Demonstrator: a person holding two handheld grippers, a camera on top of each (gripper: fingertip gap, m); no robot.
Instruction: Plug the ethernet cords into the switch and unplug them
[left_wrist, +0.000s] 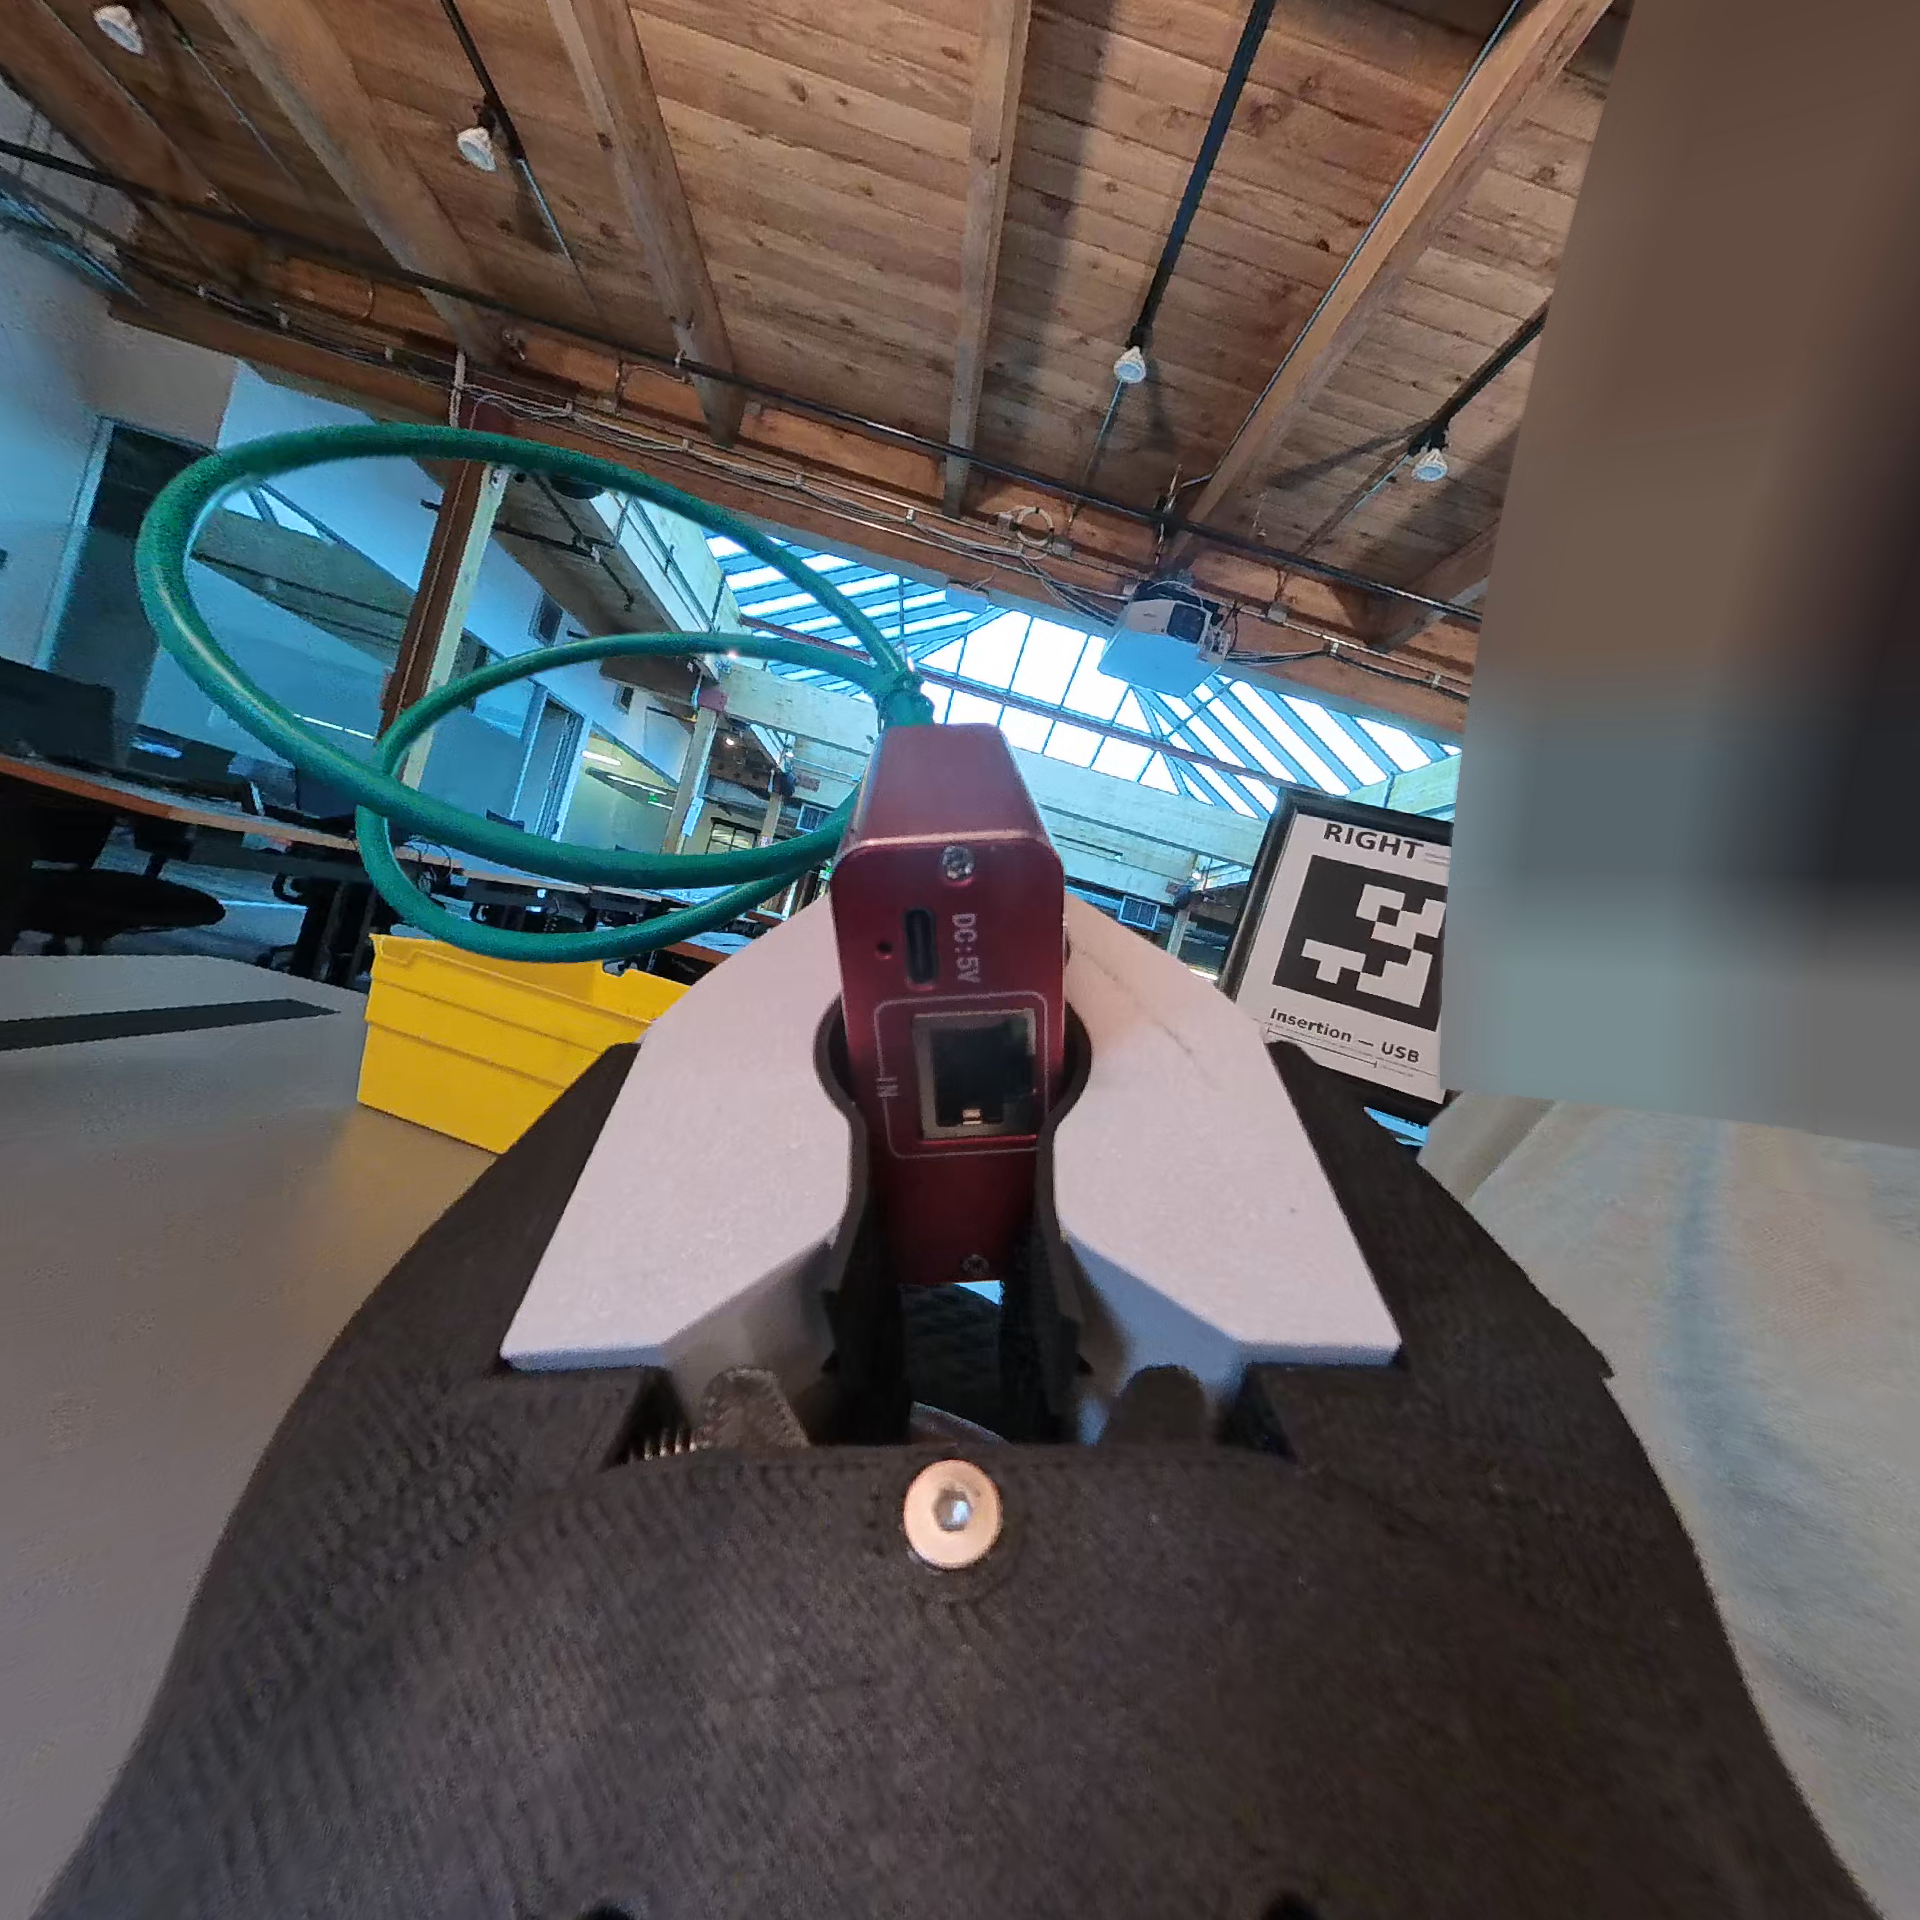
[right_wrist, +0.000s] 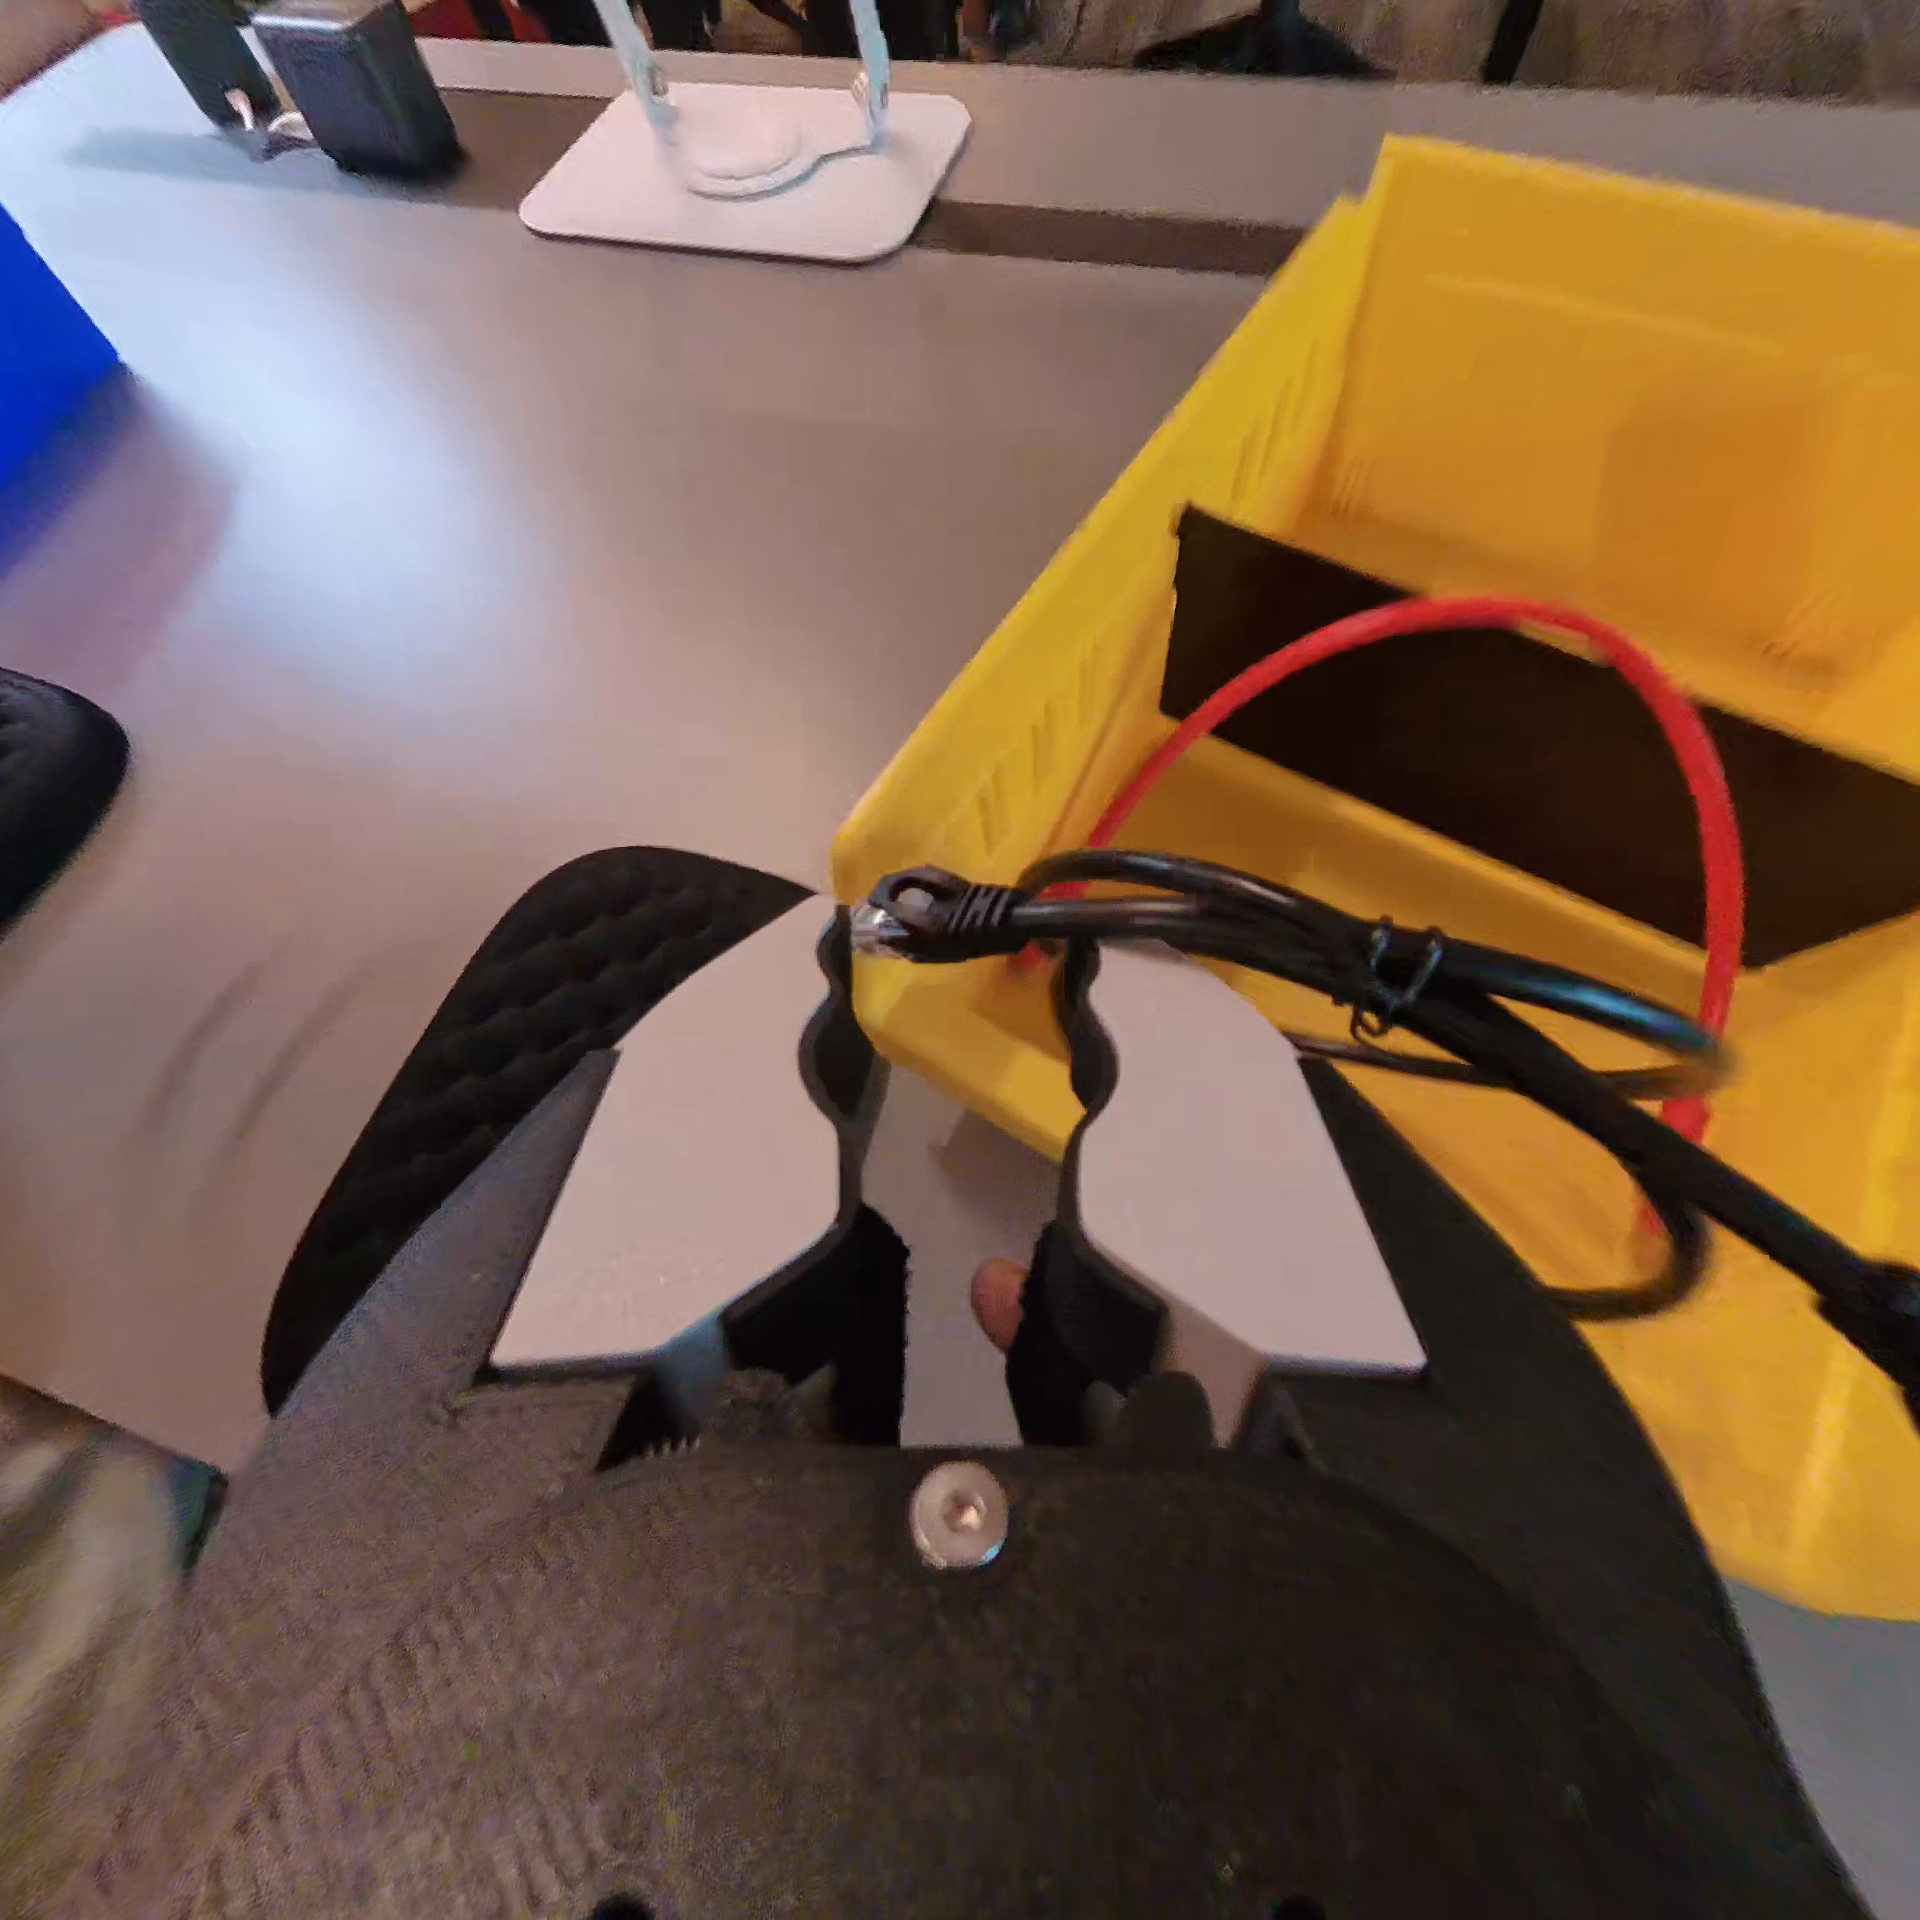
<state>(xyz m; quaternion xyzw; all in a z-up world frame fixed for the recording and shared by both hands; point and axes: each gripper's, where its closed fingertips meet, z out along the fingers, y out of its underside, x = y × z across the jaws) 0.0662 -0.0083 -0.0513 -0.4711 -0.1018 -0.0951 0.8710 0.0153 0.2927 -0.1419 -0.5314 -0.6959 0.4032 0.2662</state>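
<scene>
Two hand-held grippers share the job beside a yellow bin (right_wrist: 1558, 416): the left gripper (left_wrist: 951, 1049) clamps the red switch (left_wrist: 951, 997) upright, its empty port facing the camera, a green ethernet cord (left_wrist: 416, 831) plugged in behind, while the right gripper (right_wrist: 961, 997), jaws apart, holds nothing beneath a black ethernet plug (right_wrist: 925, 914), seemingly ready to grasp it

A dark red metallic switch (left_wrist: 951, 997) is seen at centre of the left wrist view, with a green ethernet cord (left_wrist: 416, 748) looped at left. A yellow bin (left_wrist: 488, 1029) and a black-and-white patterned marker card (left_wrist: 1351, 945) are shown behind. The left gripper (left_wrist: 951, 1049) is coloured black with pale grey pads. In the right wrist view, a black ethernet cord (right_wrist: 1174, 920) and a red cord (right_wrist: 1558, 634) are set against the yellow bin (right_wrist: 1558, 364).
</scene>
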